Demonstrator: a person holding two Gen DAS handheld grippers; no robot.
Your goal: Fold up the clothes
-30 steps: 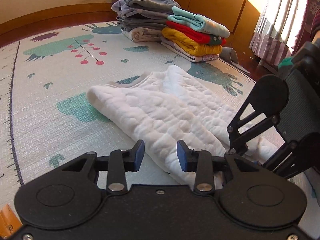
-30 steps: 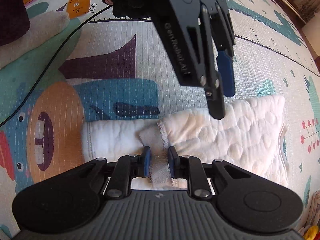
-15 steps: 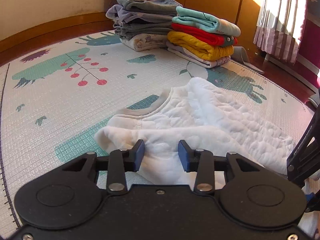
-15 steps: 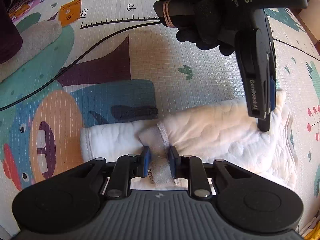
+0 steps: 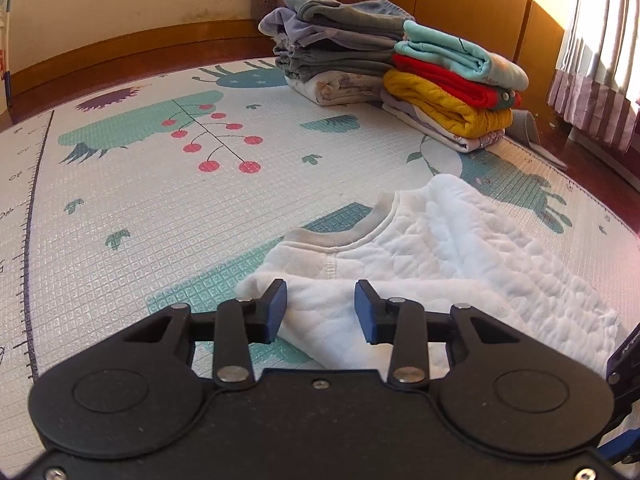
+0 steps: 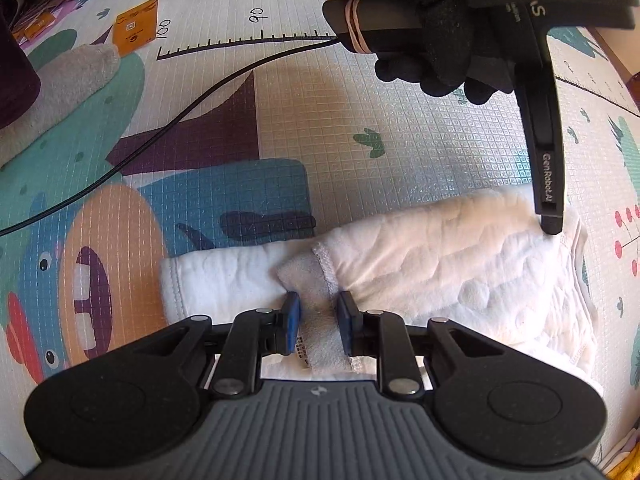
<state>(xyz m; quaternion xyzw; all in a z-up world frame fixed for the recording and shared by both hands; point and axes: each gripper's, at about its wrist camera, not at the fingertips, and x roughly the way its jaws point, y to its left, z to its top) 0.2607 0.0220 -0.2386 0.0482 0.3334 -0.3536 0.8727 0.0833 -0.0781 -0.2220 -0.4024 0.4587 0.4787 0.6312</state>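
Lying half-folded, apparently: white quilted garment [image 6: 460, 276]

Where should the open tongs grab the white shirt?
Probably the shoulder corner beside the collar of the white shirt, coming from the near side. That edge lies flat between the left tongs, which are open, so one finger could slide under.
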